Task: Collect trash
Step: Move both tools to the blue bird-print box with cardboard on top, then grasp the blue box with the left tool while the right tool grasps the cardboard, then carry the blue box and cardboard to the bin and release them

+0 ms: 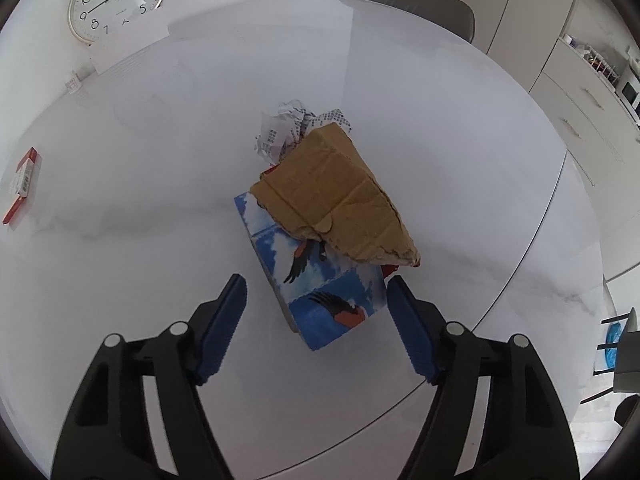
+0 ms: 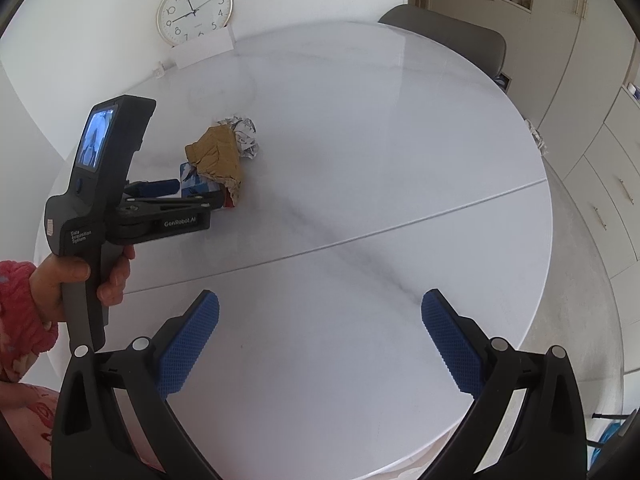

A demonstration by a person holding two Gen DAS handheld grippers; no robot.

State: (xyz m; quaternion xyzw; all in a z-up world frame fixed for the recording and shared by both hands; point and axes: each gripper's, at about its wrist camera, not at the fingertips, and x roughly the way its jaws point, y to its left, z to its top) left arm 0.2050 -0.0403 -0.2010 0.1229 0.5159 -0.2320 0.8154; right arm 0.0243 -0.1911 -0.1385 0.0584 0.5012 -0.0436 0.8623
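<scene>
Your left gripper [image 1: 316, 288] points down at the blue box [image 1: 320, 292] on the white table [image 1: 140, 240]. Its jaws stand on both sides of the box, not pressing it. A torn piece of cardboard [image 1: 336, 200] lies on top of the box, and crumpled paper [image 1: 288, 124] sits just behind it. Your right gripper [image 2: 320, 312] has its jaws wide, with nothing between them, well apart from the pile.

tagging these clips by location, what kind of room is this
Most likely a home dining area or kitchen-diner. A round marble-look table has a grey chair pushed up to it, a wall clock hangs behind, and cream cabinets line one side, with what looks like a microwave on a shelf.
</scene>
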